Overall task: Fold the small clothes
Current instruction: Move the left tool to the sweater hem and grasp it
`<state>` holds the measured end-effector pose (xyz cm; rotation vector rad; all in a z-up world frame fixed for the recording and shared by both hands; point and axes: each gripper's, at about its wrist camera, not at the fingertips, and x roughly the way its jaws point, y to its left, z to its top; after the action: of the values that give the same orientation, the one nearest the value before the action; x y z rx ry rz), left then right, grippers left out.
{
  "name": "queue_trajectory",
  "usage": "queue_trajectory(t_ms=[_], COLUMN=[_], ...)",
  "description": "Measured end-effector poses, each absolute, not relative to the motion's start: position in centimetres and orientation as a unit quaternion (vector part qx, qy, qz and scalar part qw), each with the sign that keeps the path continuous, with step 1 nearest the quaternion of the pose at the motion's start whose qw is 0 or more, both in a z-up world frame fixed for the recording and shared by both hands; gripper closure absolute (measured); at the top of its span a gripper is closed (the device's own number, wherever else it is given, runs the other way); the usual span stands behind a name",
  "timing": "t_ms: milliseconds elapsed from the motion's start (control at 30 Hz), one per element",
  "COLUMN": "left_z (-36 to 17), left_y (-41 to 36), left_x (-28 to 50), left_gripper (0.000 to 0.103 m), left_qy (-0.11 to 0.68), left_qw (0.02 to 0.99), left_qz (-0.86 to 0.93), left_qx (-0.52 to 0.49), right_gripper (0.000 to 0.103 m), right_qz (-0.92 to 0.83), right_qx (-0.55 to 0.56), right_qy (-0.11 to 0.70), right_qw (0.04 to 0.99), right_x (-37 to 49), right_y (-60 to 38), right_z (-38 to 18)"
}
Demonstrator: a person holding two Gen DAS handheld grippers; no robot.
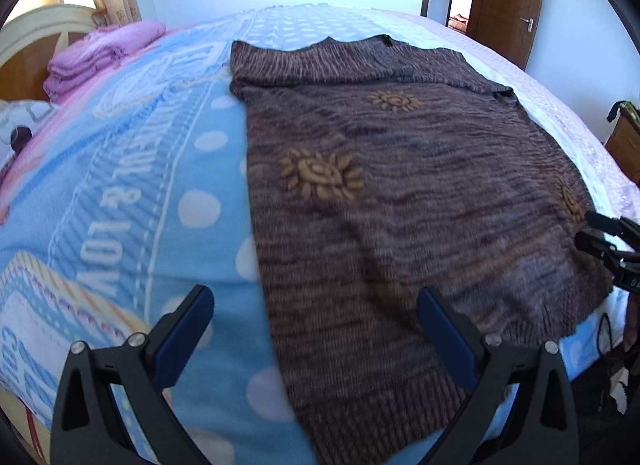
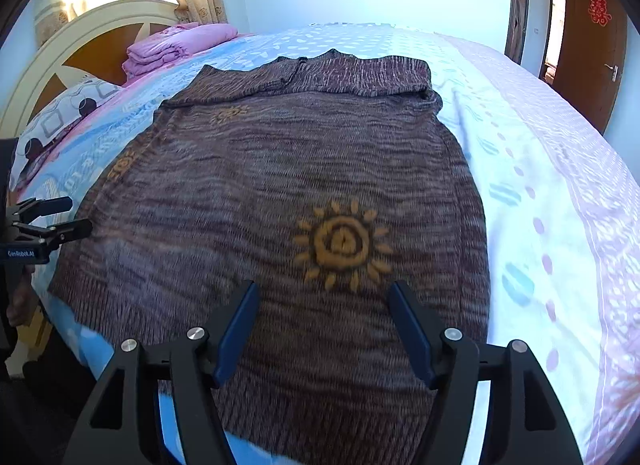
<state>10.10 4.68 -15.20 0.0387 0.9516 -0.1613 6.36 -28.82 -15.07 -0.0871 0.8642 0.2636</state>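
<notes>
**Left wrist view: sweater flat on bed, both grippers empty above the hem**

I see the bed (image 1: 120,169) filling both views, covered by a blue dotted blanket with lettering, paler with pink trim on its far side. The brown knit sweater (image 1: 400,193) lies spread flat on it, collar at the far end, ribbed hem nearest me at the bed's edge, yellow sun motifs across the front. A folded pink blanket (image 1: 100,53) sits by the headboard (image 2: 80,49), well apart from the sweater. A brown door (image 1: 508,1) stands behind.

My left gripper (image 1: 316,329) is over the sweater's left edge near the hem, fingers spread wide, nothing between them. My right gripper (image 2: 324,325) is over the hem below a sun motif, fingers apart, clasping nothing. I cannot tell whether either touches the knit
</notes>
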Motion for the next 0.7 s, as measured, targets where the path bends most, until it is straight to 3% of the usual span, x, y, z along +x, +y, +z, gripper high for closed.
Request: queue_trajectory(t_ms=[300, 467, 700], left_z=[-15.4, -15.3, -15.7], left_y=[6.0, 6.2, 6.6], left_x=[7.5, 6.1, 5.6], left_gripper=[0.012, 0.027, 0.034], left_qy=[0.483, 0.497, 0.505], left_qw=[0.869, 0.858, 0.847], left_qz=[-0.102, -0.12, -0.141], left_qx=[-0.028, -0.055, -0.092], right_gripper=[0.033, 0.032, 0.032], right_qz=[0.122, 0.123, 0.125], right_qx=[-0.061, -0.059, -0.058], right_qy=[0.412, 0.41, 0.408], right_qw=[0.901, 0.902, 0.902], right_x=[4.9, 4.5, 4.3], right_y=[-28.7, -28.7, -28.9], right_z=[-15.5, -15.6, -15.6])
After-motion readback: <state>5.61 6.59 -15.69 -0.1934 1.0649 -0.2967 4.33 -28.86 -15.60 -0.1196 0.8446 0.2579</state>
